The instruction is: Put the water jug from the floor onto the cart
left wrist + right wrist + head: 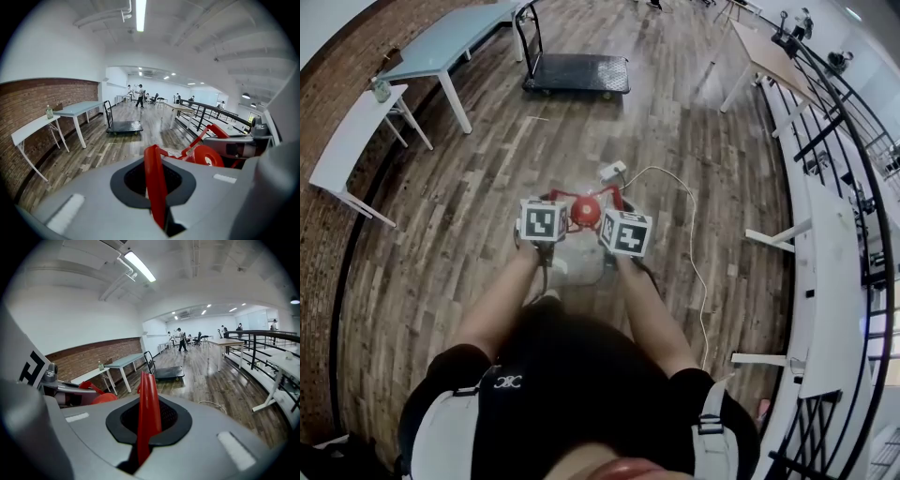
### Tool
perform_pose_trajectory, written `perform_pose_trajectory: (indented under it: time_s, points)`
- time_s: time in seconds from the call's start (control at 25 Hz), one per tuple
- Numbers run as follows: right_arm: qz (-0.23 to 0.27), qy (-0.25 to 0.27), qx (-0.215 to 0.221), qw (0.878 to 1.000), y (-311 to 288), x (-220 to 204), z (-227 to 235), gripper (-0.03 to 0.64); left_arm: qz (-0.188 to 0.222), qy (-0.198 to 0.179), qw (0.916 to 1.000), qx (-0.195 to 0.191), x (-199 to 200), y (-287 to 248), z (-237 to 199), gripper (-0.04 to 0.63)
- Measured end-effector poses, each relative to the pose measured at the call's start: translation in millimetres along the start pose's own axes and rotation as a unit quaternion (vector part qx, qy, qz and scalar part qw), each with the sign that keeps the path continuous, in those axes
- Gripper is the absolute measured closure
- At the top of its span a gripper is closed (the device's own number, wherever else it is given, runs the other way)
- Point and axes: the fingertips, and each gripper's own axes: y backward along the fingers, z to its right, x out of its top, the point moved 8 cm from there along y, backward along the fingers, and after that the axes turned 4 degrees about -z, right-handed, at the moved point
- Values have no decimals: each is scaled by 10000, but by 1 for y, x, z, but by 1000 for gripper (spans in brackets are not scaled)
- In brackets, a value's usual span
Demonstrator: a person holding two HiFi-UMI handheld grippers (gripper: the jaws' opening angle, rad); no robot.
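Gripping jug (586,212) hdls (155,187), fill unclear

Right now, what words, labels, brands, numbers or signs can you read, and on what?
No legible text anywhere in these views.
Left tool's marker cube: black-and-white squares, no letters.
Right tool's marker cube: the same, no letters.
White emblem on the person's dark top: too small to read.
Bottle on the white table: any label too small to read.

Floor: grey-brown wood planks (487,206).
Wall: red brick wall (37,103) at 9 o'clock, white plaster above.
Tables: two white tables (450,37) along it, 10 to 11 o'clock.
Railing: black railing (254,350) at 3 o'clock.
Light: ceiling tube (139,14), lit.
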Motion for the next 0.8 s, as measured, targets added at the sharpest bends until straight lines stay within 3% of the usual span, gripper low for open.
perform_pose_trajectory:
  time_s: [0.4, 0.8]
  points:
    - [-147, 29, -37, 9999, -74, 30, 25, 602, -93, 113, 9998, -118, 40, -70, -19, 595]
    - [-38, -31, -10, 10000, -192, 119, 28, 603, 20, 19, 9998, -193, 144, -156, -84, 595]
